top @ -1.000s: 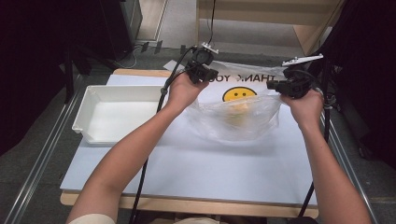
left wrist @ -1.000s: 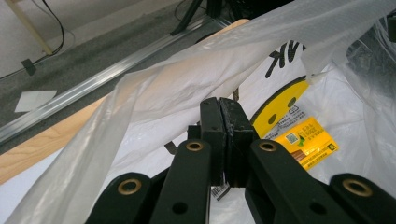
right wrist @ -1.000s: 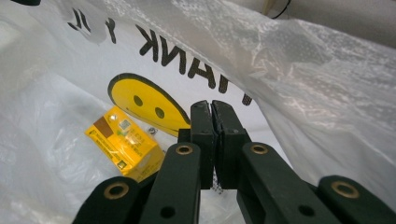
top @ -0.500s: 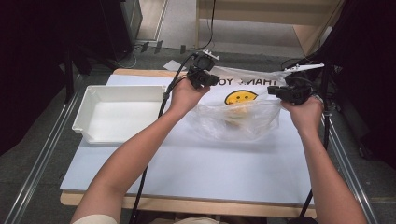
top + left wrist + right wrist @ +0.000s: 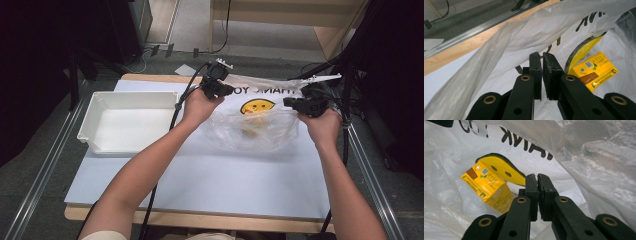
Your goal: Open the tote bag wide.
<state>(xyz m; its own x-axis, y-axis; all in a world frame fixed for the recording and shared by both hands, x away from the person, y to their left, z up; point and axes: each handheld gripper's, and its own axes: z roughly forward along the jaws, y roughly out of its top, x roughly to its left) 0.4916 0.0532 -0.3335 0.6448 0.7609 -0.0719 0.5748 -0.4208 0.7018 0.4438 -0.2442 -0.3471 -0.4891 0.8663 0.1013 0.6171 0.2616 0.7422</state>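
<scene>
Two edges of the plastic bag (image 5: 255,127) are being pinched between the closed jaws of the left gripper (image 5: 220,90) and right gripper (image 5: 295,102), with the yellow carton (image 5: 487,187) lying inside, below and between both.

I read the plastic bag (image 5: 255,131) as translucent white, printed with black lettering and a yellow smiley face (image 5: 257,106) outlined in black with black eyes. Inside it I see a carton (image 5: 489,188) in yellow, with a brown panel, small green marks and a white code square. Both the left gripper (image 5: 218,89) and the right gripper (image 5: 302,104) are black; in the gripper views I note brass-coloured rings at the jaw pivots. The tray (image 5: 95,114) is plain white. The table (image 5: 220,175) surface is white with a light wood edge.
</scene>
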